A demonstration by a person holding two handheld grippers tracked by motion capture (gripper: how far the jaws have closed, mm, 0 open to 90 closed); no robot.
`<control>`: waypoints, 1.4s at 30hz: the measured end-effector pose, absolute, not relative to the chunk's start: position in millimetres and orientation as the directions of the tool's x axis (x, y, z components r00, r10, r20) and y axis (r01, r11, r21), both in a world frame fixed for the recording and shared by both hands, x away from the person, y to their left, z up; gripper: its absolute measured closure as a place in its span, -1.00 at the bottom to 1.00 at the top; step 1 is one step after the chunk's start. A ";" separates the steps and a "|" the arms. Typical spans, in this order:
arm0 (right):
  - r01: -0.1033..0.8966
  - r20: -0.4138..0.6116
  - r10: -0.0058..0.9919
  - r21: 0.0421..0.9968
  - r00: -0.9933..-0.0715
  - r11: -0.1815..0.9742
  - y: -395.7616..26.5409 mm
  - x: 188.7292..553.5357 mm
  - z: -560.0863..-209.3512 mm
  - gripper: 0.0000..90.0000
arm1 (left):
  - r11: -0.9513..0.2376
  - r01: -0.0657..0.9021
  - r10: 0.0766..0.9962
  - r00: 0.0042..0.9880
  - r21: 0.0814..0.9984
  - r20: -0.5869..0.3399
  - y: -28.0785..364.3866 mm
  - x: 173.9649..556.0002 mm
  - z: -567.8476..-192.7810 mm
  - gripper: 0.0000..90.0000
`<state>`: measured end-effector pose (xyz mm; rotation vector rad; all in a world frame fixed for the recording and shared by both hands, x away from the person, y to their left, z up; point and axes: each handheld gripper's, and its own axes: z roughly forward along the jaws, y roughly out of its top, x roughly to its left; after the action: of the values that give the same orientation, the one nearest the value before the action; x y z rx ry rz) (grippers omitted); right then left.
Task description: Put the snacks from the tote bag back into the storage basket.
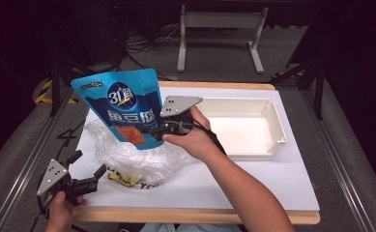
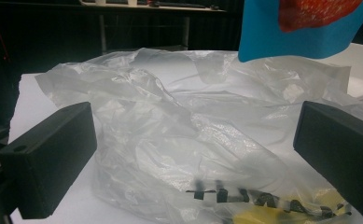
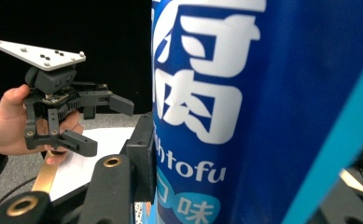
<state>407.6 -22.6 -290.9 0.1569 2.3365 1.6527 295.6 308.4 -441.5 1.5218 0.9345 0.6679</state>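
Note:
A blue snack pouch (image 1: 122, 104) with white lettering and an orange window hangs upright above the table. My right gripper (image 1: 155, 130) is shut on its lower right edge. In the right gripper view the pouch (image 3: 244, 107) looms close, and one black finger (image 3: 141, 154) presses its side. Under it lies a crumpled clear plastic bag (image 1: 135, 157) with something yellow (image 1: 123, 180) inside. My left gripper (image 1: 87, 163) stands open at the table's front left, just left of the bag. The left gripper view shows the bag (image 2: 184, 140) ahead of the spread jaws, untouched.
A white rectangular tray (image 1: 277, 126) sits at the back right of the white table sheet (image 1: 272, 183). My right forearm (image 1: 243, 188) crosses the middle of the table. Dark floor, cables and a desk frame (image 1: 219, 21) lie beyond the far edge.

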 end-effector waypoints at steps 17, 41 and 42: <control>-0.064 -0.161 0.271 0.940 -0.949 0.335 -51.7 404.6 -279.0 0.23 | -0.013 0.194 0.853 0.514 0.981 -0.090 308.7 295.9 -441.8 -1.00; -0.019 -0.144 0.403 0.955 -0.904 0.297 -131.2 415.4 -271.3 0.23 | -0.013 0.190 0.856 0.510 0.982 -0.088 307.5 296.4 -442.5 -1.00; -0.021 -0.147 0.409 0.955 -0.900 0.296 -134.5 416.3 -271.3 0.23 | -0.013 0.191 0.856 0.509 0.982 -0.088 307.5 296.4 -442.5 -1.00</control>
<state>416.3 -134.5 -271.3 0.3488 2.2067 1.6345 296.4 307.5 -442.5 1.5224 0.9421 0.6763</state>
